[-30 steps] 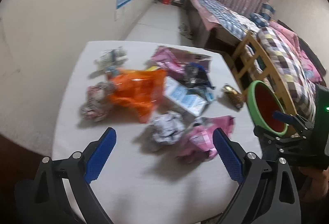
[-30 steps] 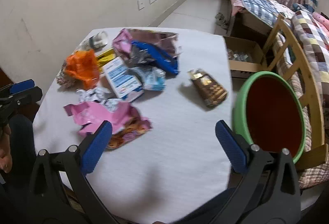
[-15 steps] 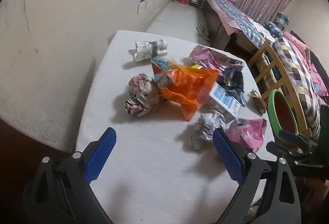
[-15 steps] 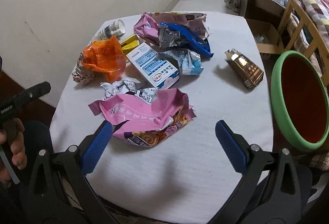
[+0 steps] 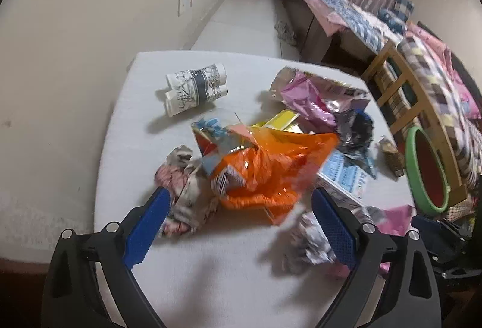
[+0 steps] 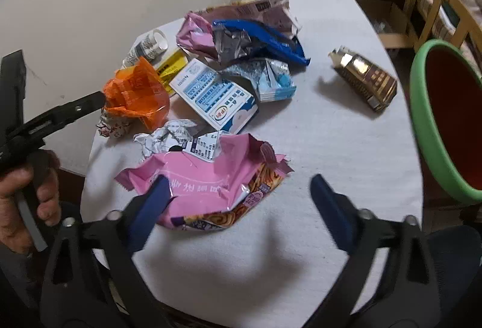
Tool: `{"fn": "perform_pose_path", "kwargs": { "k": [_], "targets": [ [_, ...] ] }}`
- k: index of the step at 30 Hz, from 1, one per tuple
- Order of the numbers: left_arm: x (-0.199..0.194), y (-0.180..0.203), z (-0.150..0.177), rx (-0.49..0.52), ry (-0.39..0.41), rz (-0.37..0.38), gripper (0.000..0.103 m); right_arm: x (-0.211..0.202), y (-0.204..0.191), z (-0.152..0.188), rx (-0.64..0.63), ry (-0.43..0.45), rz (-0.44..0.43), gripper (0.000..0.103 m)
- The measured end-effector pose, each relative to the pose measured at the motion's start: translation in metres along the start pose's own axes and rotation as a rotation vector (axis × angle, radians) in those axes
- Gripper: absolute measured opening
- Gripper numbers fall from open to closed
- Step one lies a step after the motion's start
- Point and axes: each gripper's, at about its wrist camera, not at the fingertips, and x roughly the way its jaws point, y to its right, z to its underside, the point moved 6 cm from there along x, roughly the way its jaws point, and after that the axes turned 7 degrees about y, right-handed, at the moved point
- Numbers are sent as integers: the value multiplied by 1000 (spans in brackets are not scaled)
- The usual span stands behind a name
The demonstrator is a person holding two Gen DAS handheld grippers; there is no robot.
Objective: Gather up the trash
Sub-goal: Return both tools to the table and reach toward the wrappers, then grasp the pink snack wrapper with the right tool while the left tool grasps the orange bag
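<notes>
A white tabletop (image 6: 346, 147) holds a scatter of trash. The left tongs (image 5: 241, 225) are spread wide and hold nothing; they hover low over the near-left part of the pile. Between and just beyond their blue tips lies a crumpled orange wrapper (image 5: 271, 171). A wadded patterned wrapper (image 5: 183, 186) sits at the left tip, and a blurred ball of crumpled paper (image 5: 310, 237) lies by the right tip. Farther ahead and to the left lie two paper cups (image 5: 195, 88) on their sides.

The right tongs (image 6: 238, 204) are also wide open and empty. Their left tip overlaps a flattened pink snack bag (image 6: 211, 186); whether it touches is unclear. Ahead lie a blue and white carton (image 6: 217, 102) and a gold-brown packet (image 6: 366, 80). A green-rimmed bin (image 6: 427, 129) stands at the far right, beside the tabletop edge.
</notes>
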Motion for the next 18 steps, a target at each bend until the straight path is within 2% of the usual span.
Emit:
{"fn": "perform_pose_path", "kwargs": {
  "k": [3, 5, 6, 8, 10, 13, 18],
  "targets": [
    [19, 0, -1, 6, -31, 10, 90, 12, -1, 0, 13, -32, -19, 71],
    [29, 0, -2, 12, -44, 16, 88, 18, -3, 1, 13, -53, -27, 56],
    [32, 1, -3, 20, -45, 15, 86, 20, -4, 2, 6, -64, -28, 50],
    [36, 0, -4, 29, -43, 0, 73, 23, -6, 4, -9, -78, -31, 30],
    [36, 0, -5, 31, -39, -3, 63, 25, -8, 5, -25, -86, -23, 23],
    [34, 2, -6, 40, -32, 3, 57, 23, -9, 5, -30, -88, -29, 19],
    [23, 5, -4, 44, -16, 15, 54, 12, -17, 6, -50, -68, -35, 17]
  ]
}}
